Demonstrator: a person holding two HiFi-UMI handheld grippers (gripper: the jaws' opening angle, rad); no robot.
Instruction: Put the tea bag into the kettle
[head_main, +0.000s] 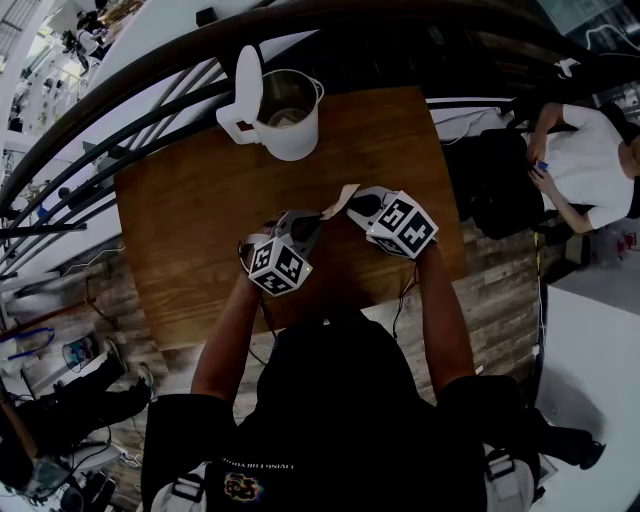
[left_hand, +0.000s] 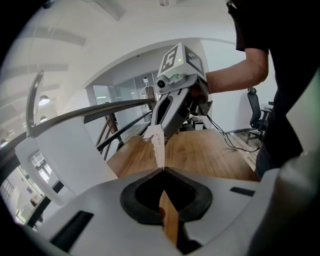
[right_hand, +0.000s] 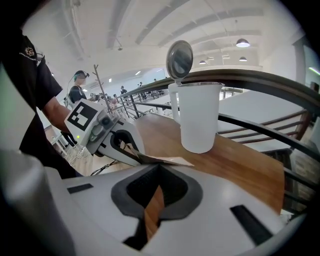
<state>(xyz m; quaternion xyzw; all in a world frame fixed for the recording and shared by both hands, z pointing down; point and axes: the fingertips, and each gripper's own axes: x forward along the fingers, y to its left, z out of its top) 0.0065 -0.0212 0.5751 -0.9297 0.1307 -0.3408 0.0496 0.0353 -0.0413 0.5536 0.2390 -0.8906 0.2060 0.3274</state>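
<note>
Over the table (head_main: 180, 200), left gripper (head_main: 305, 228) and right gripper (head_main: 355, 206) are clamping the tea bag wrapper (head_main: 339, 200) with closed jaws, probably needing steady opposite pulls to tear it

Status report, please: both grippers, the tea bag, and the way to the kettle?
Left gripper shut on tea bag packet. Right gripper shut on its other end. Kettle stands apart, lid up, nothing between.
</note>
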